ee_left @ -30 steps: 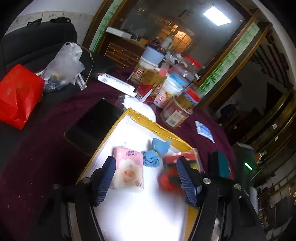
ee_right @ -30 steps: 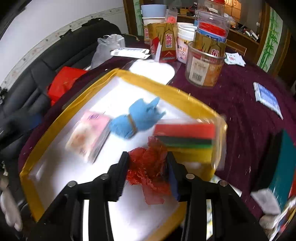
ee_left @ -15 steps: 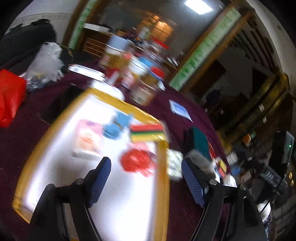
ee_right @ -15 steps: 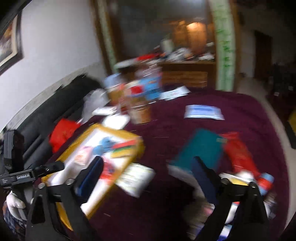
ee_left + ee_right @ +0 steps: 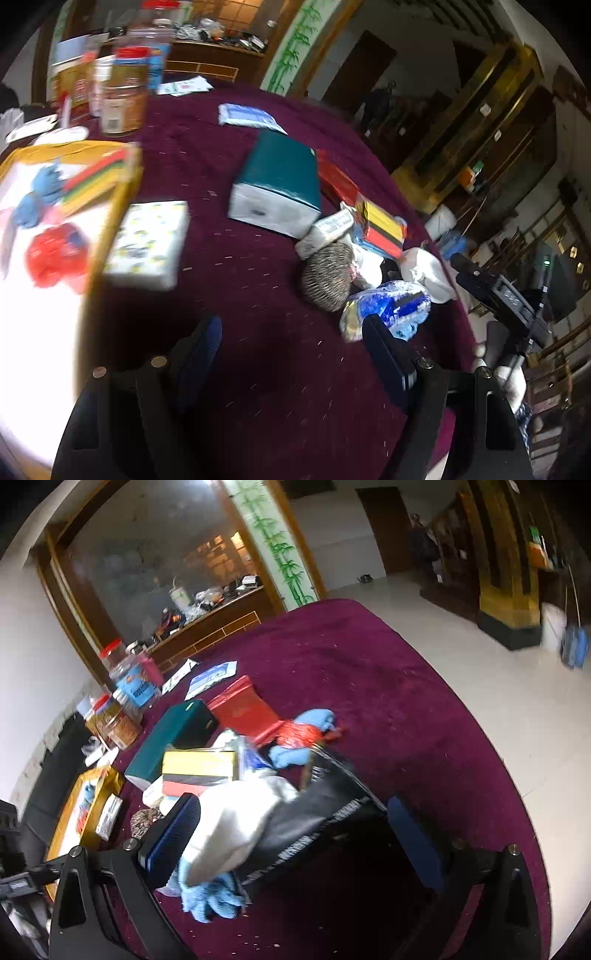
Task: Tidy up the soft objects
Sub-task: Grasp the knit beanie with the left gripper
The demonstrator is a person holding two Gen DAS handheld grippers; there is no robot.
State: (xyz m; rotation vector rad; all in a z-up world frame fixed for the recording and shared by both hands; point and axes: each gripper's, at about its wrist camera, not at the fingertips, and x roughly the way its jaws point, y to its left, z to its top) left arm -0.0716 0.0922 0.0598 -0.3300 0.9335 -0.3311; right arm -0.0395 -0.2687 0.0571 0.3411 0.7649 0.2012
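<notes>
My left gripper (image 5: pixel 291 347) hangs open and empty over the maroon tablecloth (image 5: pixel 258 387). To its left lies the yellow-rimmed tray (image 5: pixel 122 192) holding a blue cloth (image 5: pixel 37 195), a sponge pack (image 5: pixel 96 177) and a red mesh ball (image 5: pixel 55 254). A patterned tissue pack (image 5: pixel 147 240) lies just outside the rim. My right gripper (image 5: pixel 295 834) stands wide open above a pile: a white cloth (image 5: pixel 236 823), a black bag (image 5: pixel 317 819) and a blue cloth (image 5: pixel 210 897) lie between its fingers. Its pads press on nothing.
A teal box (image 5: pixel 277 184), a grey scrubber ball (image 5: pixel 327 277), a bagged blue item (image 5: pixel 384 306) and a second sponge pack (image 5: pixel 380 229) crowd the table's right side. Jars (image 5: pixel 122 99) stand at the back left. A red bag (image 5: pixel 243 709) lies behind the pile.
The right gripper let go of the red mesh ball in the tray, opened wide and swung right to the pile. The left gripper swung right off the tray.
</notes>
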